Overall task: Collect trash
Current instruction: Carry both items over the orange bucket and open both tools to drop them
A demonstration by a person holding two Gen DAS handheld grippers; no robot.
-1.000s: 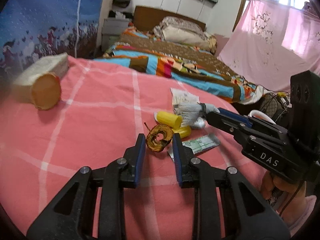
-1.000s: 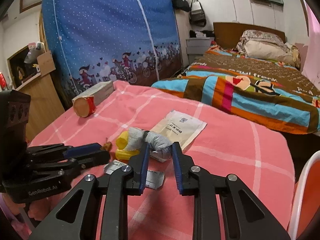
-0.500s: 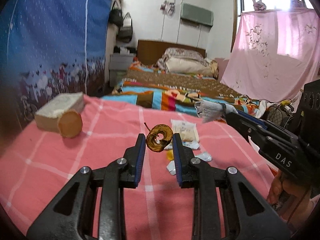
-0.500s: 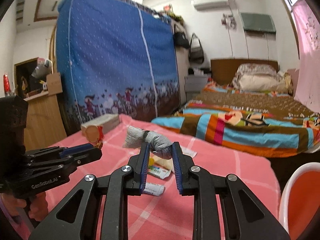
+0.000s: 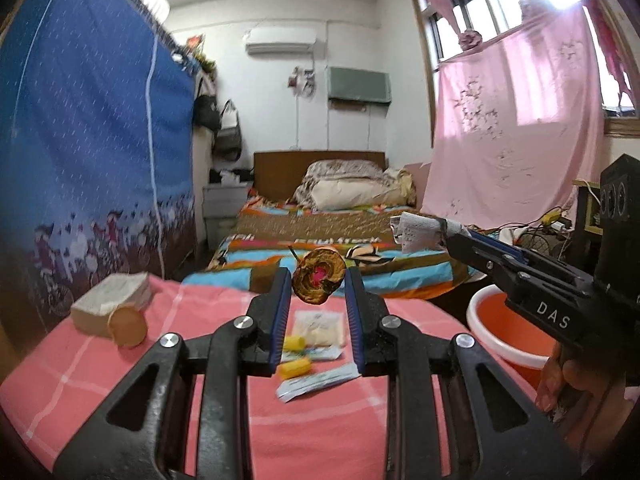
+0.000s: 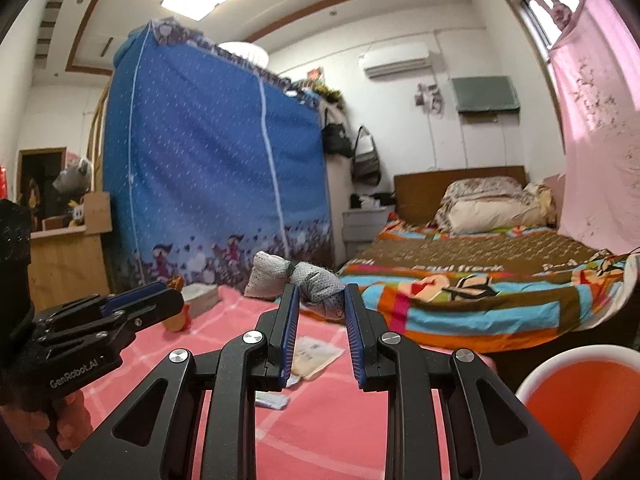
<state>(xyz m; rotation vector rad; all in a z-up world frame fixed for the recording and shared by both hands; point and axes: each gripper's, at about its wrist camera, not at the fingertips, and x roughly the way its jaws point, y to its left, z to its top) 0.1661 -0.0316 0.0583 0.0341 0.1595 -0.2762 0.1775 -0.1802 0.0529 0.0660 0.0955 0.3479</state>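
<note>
My left gripper (image 5: 318,280) is shut on a brown ring-shaped fruit peel (image 5: 319,275) and holds it well above the pink checked table (image 5: 100,376). My right gripper (image 6: 320,300) is shut on a crumpled grey-white wrapper (image 6: 304,276), also lifted high; that gripper and wrapper (image 5: 420,232) show at the right of the left wrist view. An orange bin with a white rim (image 5: 504,336) stands by the table's right edge and shows in the right wrist view (image 6: 580,396). Left on the table are two yellow caps (image 5: 294,356), a beige packet (image 5: 318,328) and a flat foil sachet (image 5: 316,380).
A tissue pack with a round wooden lid (image 5: 112,308) lies at the table's far left. Beyond the table is a bed with a colourful quilt (image 5: 320,240). A blue fabric wardrobe (image 5: 80,160) stands at the left, and a pink curtain (image 5: 512,140) hangs at the right.
Both grippers have risen from the table, each carrying its piece of trash. The views tilted up, and the orange bin has come into sight at the right.
</note>
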